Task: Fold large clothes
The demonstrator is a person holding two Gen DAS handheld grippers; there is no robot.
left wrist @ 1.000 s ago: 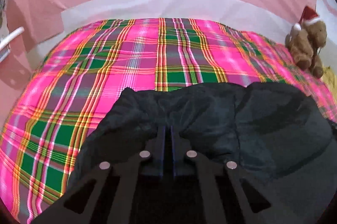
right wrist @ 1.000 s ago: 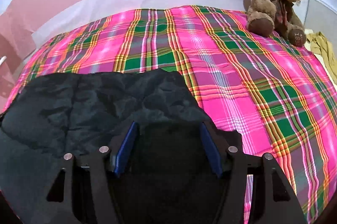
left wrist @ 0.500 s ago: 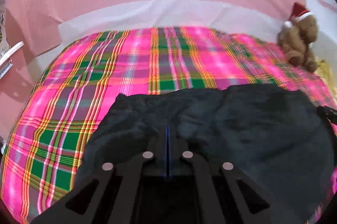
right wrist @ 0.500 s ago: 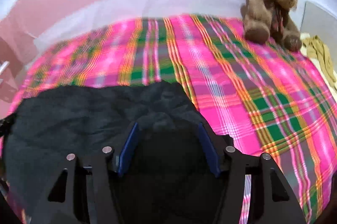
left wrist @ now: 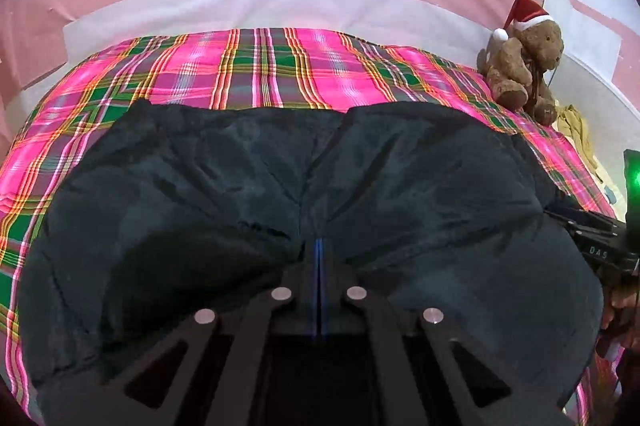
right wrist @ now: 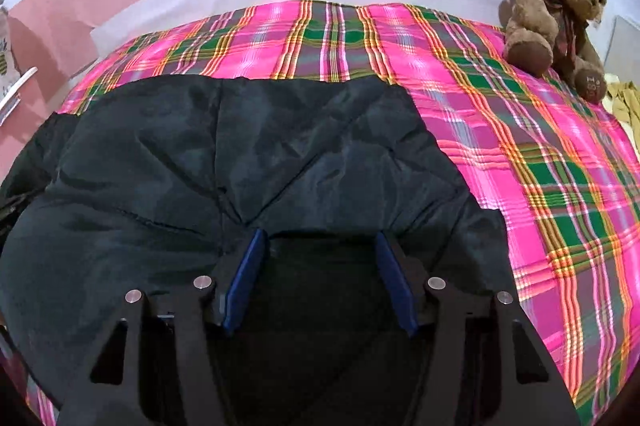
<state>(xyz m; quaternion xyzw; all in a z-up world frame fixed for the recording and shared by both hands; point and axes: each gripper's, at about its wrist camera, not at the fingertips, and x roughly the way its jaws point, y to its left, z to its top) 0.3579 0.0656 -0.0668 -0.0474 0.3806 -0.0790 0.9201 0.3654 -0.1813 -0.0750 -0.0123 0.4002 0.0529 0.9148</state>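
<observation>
both fingers [left wrist: 319,258] lower over black garment [left wrist: 240,193]

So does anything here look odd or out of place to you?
Only small things. A yellowish cloth lies crumpled past the plaid bedspread, beside the teddy bear in a Santa hat. The dark garment is puffy and creased, not yet flat. Nothing looks spilled or damaged.
</observation>
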